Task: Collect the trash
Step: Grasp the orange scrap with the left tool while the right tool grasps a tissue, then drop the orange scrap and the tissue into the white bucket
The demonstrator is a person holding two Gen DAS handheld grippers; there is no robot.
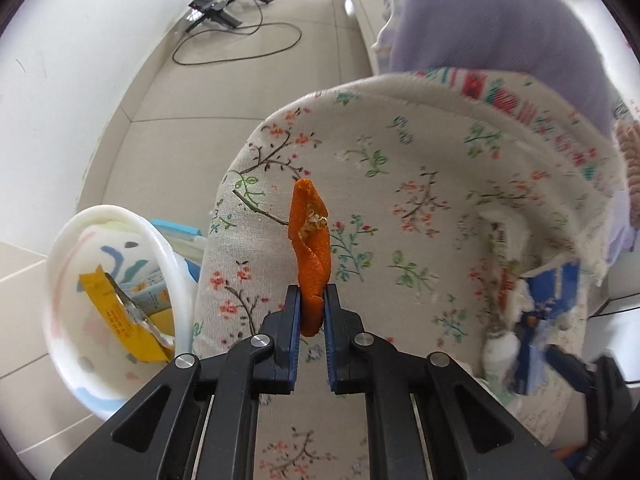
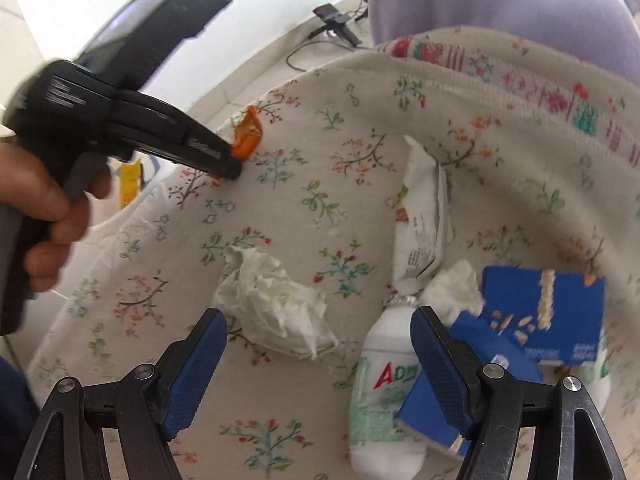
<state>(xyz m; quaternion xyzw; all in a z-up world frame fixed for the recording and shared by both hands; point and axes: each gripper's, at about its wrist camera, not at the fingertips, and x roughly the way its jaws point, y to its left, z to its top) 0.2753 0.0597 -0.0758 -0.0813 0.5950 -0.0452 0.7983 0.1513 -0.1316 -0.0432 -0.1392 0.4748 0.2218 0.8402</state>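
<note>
My left gripper (image 1: 311,295) is shut on a piece of orange peel (image 1: 310,236) and holds it upright above the floral cloth (image 1: 420,168), near its left edge. The peel (image 2: 248,138) and left gripper also show in the right wrist view. A white trash bin (image 1: 172,256) holding a yellow wrapper (image 1: 120,312) stands at lower left. My right gripper (image 2: 318,344) is open and empty above a crumpled white tissue (image 2: 276,304). Beside it lie a white wrapper (image 2: 422,224), a small white bottle (image 2: 384,392) and a torn blue carton (image 2: 536,316).
The cloth covers a round table beside a tiled floor (image 1: 224,92). Black devices with cables (image 1: 216,12) lie on the floor by the wall. A person in lilac clothing (image 1: 500,20) is behind the table. My left hand (image 2: 44,216) holds the left gripper's handle.
</note>
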